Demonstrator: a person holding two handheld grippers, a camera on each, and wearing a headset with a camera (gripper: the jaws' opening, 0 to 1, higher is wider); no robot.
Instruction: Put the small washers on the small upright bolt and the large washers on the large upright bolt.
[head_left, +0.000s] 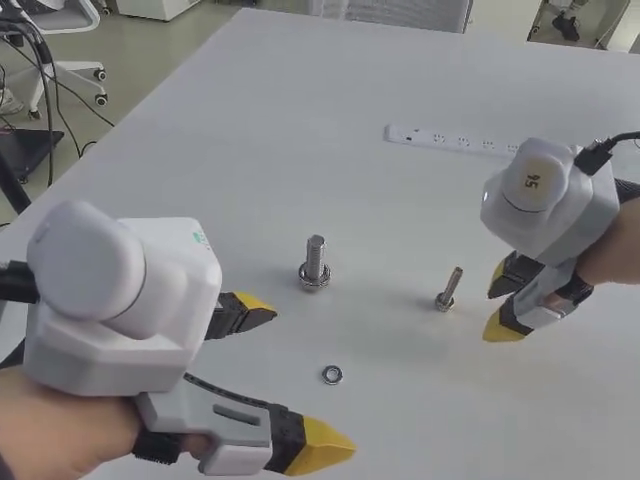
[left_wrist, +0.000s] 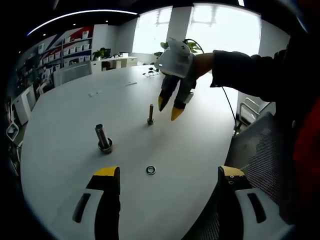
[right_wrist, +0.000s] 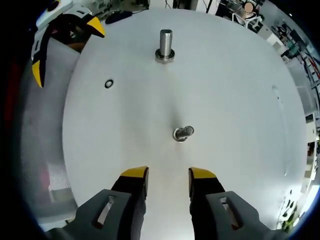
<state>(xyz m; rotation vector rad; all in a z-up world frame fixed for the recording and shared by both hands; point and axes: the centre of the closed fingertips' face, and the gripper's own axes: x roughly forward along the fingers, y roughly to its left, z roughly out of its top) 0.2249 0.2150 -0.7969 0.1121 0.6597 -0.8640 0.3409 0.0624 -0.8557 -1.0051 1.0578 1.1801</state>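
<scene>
The large upright bolt (head_left: 315, 262) stands mid-table with washers stacked round its base. To its right is the small upright bolt (head_left: 449, 288), leaning slightly. One loose small washer (head_left: 333, 375) lies flat in front of both. My left gripper (head_left: 300, 380) is open wide at the near left, and the washer (left_wrist: 150, 170) lies just ahead between its jaws. My right gripper (head_left: 500, 303) hovers open just right of the small bolt (right_wrist: 183, 133), jaws empty. In the left gripper view the right gripper (left_wrist: 173, 102) hangs beside the small bolt (left_wrist: 150, 114), with the large bolt (left_wrist: 102, 137) to the left.
A white power strip (head_left: 450, 141) lies on the white table (head_left: 250, 150) beyond the bolts. An office chair (head_left: 60, 40) and cables stand off the table's far left edge. The left gripper (right_wrist: 65, 35) shows near the washer (right_wrist: 108, 83).
</scene>
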